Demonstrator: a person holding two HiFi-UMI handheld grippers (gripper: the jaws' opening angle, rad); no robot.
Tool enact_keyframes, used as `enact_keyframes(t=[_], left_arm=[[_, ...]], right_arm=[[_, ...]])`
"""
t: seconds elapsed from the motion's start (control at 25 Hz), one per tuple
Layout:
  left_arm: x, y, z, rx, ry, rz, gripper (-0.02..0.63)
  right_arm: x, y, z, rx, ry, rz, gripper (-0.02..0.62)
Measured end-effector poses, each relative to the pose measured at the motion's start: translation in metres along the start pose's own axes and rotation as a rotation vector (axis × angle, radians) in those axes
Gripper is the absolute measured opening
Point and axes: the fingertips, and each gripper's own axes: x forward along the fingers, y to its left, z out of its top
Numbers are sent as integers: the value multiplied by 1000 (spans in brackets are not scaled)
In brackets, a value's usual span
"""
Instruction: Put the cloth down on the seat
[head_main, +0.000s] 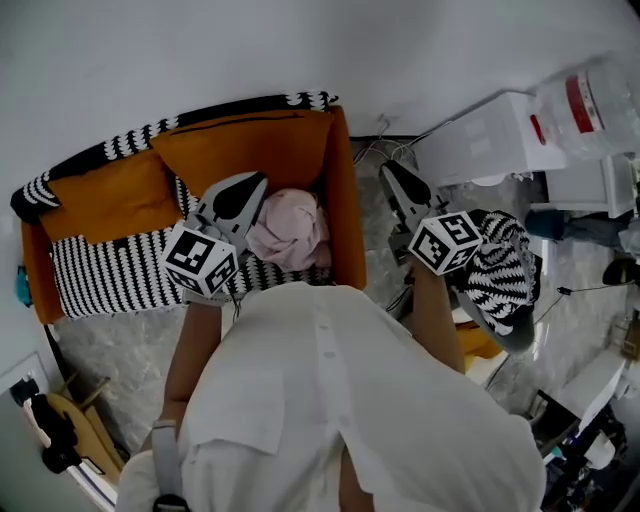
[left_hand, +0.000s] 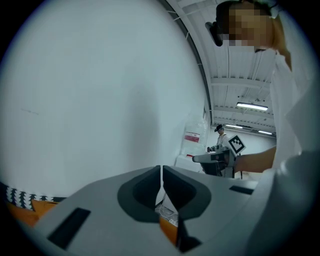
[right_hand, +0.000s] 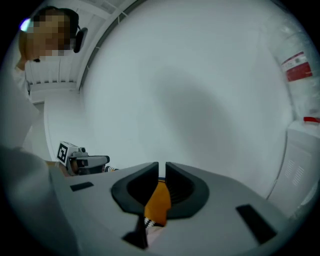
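progress: pretty much done, I'd say. The pink cloth (head_main: 290, 230) is lying bunched up on the seat of the orange sofa (head_main: 345, 200), by its right arm, and nothing is holding it.
left claw (head_main: 258, 183): closed on nothing, hovering just beside the cloth.
right claw (head_main: 390, 172): all but closed, just a slim gap, empty, out past the sofa's arm.
what's left: maybe just pulling the hands away; the cloth isn't spread flat, if that matters.
head view only: it's the only view that clearly shows the cloth and where it sits.
gripper views only: the actual jaw gaps up close. The right one also peeks at orange sofa through its gap, and each one catches the other claw across the way.
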Motion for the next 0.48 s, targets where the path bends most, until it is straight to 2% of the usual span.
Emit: enact_keyframes(t=[0.12, 0.28, 0.48], left_arm=[[-8, 1, 7, 8, -21, 18, 26], [-18, 6, 14, 23, -35, 42, 26], [-30, 14, 19, 27, -51, 77, 26]], right_arm=[[-12, 12, 10, -60, -53, 3, 12], [-22, 25, 23, -153, -93, 16, 11], [-34, 27, 39, -220, -124, -21, 9]])
